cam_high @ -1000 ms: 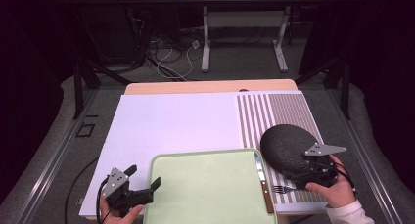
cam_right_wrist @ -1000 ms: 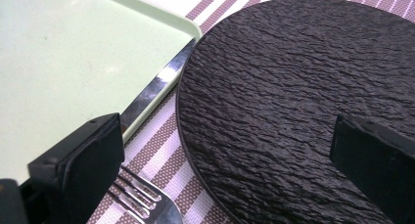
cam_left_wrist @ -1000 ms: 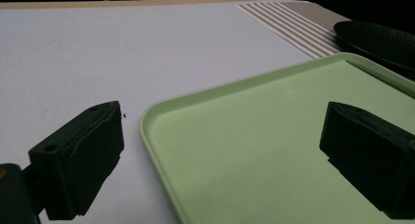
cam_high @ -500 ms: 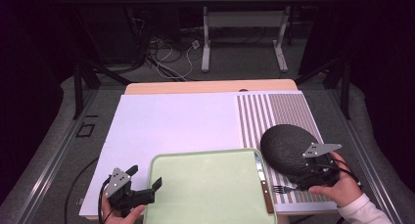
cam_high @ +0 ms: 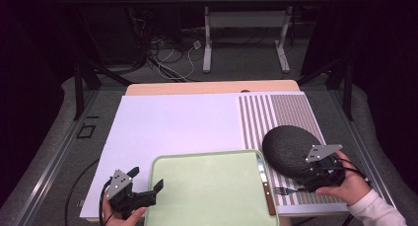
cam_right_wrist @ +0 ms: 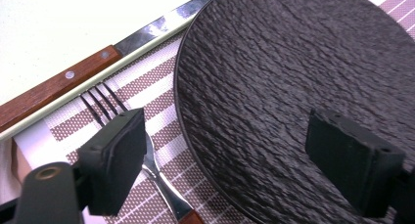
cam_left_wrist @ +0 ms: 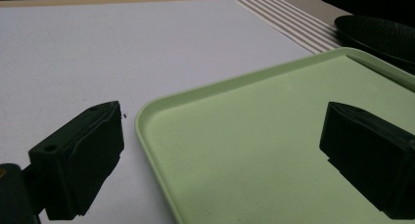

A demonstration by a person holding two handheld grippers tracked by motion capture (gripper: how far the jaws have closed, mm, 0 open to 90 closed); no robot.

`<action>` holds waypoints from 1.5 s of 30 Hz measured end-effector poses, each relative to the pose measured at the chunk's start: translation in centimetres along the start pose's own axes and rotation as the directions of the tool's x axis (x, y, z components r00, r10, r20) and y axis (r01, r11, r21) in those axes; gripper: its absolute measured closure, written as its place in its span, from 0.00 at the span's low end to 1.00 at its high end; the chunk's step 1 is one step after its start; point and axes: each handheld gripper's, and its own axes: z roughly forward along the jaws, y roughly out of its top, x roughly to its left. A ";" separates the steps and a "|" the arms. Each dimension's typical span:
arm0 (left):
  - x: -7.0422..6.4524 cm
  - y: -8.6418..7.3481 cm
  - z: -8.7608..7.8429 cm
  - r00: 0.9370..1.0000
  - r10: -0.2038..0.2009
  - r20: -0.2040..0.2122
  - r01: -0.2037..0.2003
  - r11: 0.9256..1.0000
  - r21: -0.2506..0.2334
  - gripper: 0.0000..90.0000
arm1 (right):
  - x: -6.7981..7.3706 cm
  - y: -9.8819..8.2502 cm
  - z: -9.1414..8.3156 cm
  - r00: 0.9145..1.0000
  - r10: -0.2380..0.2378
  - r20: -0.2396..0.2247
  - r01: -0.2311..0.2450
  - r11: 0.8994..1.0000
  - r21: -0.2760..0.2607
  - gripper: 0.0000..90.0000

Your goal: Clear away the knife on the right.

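A dark, rough-textured plate [cam_high: 288, 147] lies on a striped placemat [cam_high: 276, 112], with a fork [cam_high: 283, 190] beside its near rim. My right gripper [cam_high: 304, 179] is at that rim and is open. Its jaws have just been closing a little. In the right gripper view [cam_right_wrist: 230, 131] one jaw hangs over the fork [cam_right_wrist: 100, 104] and the other over the plate [cam_right_wrist: 274, 62], with the plate's rim between them. My left gripper [cam_high: 146, 179] is open at the left corner of a green tray [cam_high: 207, 186]. The tray's corner [cam_left_wrist: 254, 136] lies between its jaws [cam_left_wrist: 222, 121].
A wooden-handled knife [cam_high: 266, 186] rests along the tray's right edge. A white sheet [cam_high: 172, 122] covers the left and middle of the table. Beyond the far edge are table legs and cables on the floor.
The right hand has shifted very slightly at the plate's rim. The plate, tray, knife, fork and left gripper sit where they were.
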 end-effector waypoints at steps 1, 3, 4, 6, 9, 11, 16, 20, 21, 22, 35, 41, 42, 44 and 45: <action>0.0 0.0 0.0 1.000 0.000 0.000 0.000 1.000 0.000 0.03 | -0.1 0.0 -0.1 1.000 0.007 -0.002 -0.007 1.000 -0.003 0.20; 0.0 0.0 0.0 1.000 0.000 0.001 0.000 1.000 -0.001 0.03 | -0.2 -0.1 -0.3 1.000 -0.002 -0.016 0.001 1.000 -0.009 0.26; 0.1 0.0 0.0 1.000 0.004 0.001 -0.004 1.000 0.001 0.03 | -0.2 -0.1 -0.4 1.000 -0.008 -0.013 0.008 1.000 -0.003 0.27; 0.0 0.0 0.0 1.000 0.001 0.001 -0.001 1.000 0.000 0.03 | -0.3 -0.1 -0.4 0.999 -0.029 -0.022 0.029 1.000 0.000 0.32; 0.1 0.0 0.0 1.000 0.001 0.003 -0.001 1.000 0.000 0.03 | -0.2 -0.1 -0.5 0.998 -0.059 -0.021 0.059 0.998 -0.005 0.43; 0.1 0.0 0.0 1.000 0.001 0.003 -0.001 1.000 -0.001 0.03 | -0.2 -0.1 -0.6 0.997 -0.076 -0.026 0.076 0.997 -0.001 0.47; 0.0 0.0 0.0 1.000 0.001 0.002 -0.001 1.000 -0.001 0.03 | 0.1 0.2 -0.8 0.993 -0.118 0.000 0.118 0.993 0.004 0.50; 0.0 0.0 0.0 1.000 0.006 0.001 -0.006 1.000 0.001 0.03 | 0.0 0.3 -1.0 0.990 -0.137 -0.014 0.137 0.990 0.019 0.54; 0.0 0.0 0.0 1.000 0.006 -0.001 -0.006 1.000 0.001 0.03 | 0.0 0.3 -1.0 0.988 -0.150 -0.021 0.151 0.988 0.026 0.54; 0.0 0.0 0.0 1.000 0.005 0.000 -0.005 1.000 0.001 0.03 | 0.0 0.3 -1.0 0.985 -0.170 -0.012 0.170 0.985 0.034 0.54; 0.0 0.0 0.0 1.000 -0.001 0.001 0.001 1.000 -0.001 0.03 | 0.5 -0.2 -0.8 0.935 -0.342 -0.096 0.352 0.929 0.114 0.69; 0.0 0.0 0.0 1.000 -0.002 0.001 0.002 1.000 0.000 0.03 | 1.4 -0.6 -0.7 0.883 -0.443 -0.157 0.468 0.860 0.202 0.72; 0.0 0.0 0.0 1.000 -0.002 0.000 0.002 1.000 0.000 0.03 | 1.4 -0.6 -0.6 0.878 -0.451 -0.160 0.476 0.855 0.206 0.72; 0.0 0.0 0.0 1.000 -0.001 0.000 0.001 1.000 0.000 0.03 | 1.4 -0.7 -0.5 0.870 -0.462 -0.174 0.491 0.845 0.213 0.72; 0.0 0.0 0.0 1.000 -0.002 0.000 0.002 1.000 0.000 0.03 | 1.3 -0.8 -0.4 0.870 -0.459 -0.180 0.490 0.843 0.220 0.72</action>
